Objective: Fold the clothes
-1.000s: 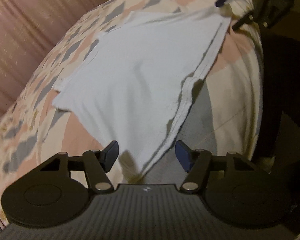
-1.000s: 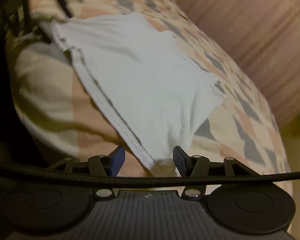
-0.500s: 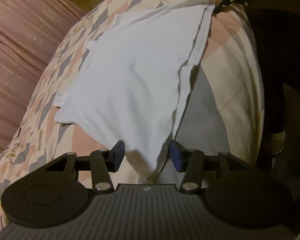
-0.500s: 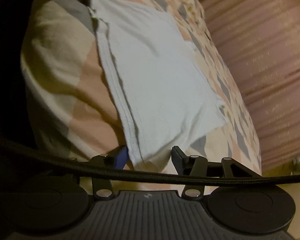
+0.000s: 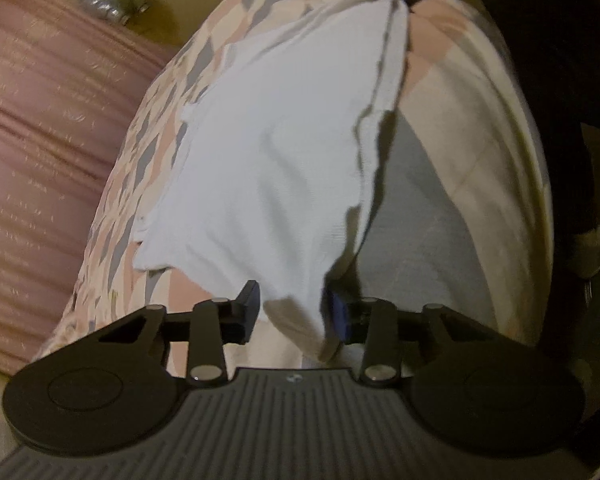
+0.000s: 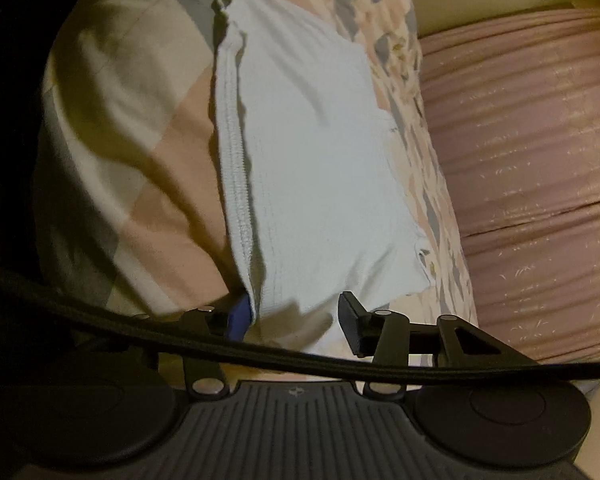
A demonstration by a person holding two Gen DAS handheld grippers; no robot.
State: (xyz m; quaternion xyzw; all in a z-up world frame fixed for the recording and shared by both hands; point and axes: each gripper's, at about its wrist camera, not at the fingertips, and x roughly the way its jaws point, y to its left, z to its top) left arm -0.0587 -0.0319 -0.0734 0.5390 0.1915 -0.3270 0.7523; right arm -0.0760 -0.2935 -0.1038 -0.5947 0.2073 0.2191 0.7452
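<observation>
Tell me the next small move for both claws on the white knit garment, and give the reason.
Probably finish closing both. The left claw and the right claw have just been closing, each with a hem corner of the white knit garment between its jaws, but gaps still show beside the cloth. The garment lies flat on the patchwork bedcover, so firm grips should come before lifting the hem to fold.

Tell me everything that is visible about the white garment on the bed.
The white garment is a soft, knit-looking cloth, spread mostly flat on the patterned bedcover, with light wrinkles. A ribbed, stitched hem runs along its edge nearest the side of the bed. One hem corner lies between the fingers of the left gripper, the other between those of the right gripper; both have just been closing. Whether the pads press it yet is unclear.
</observation>
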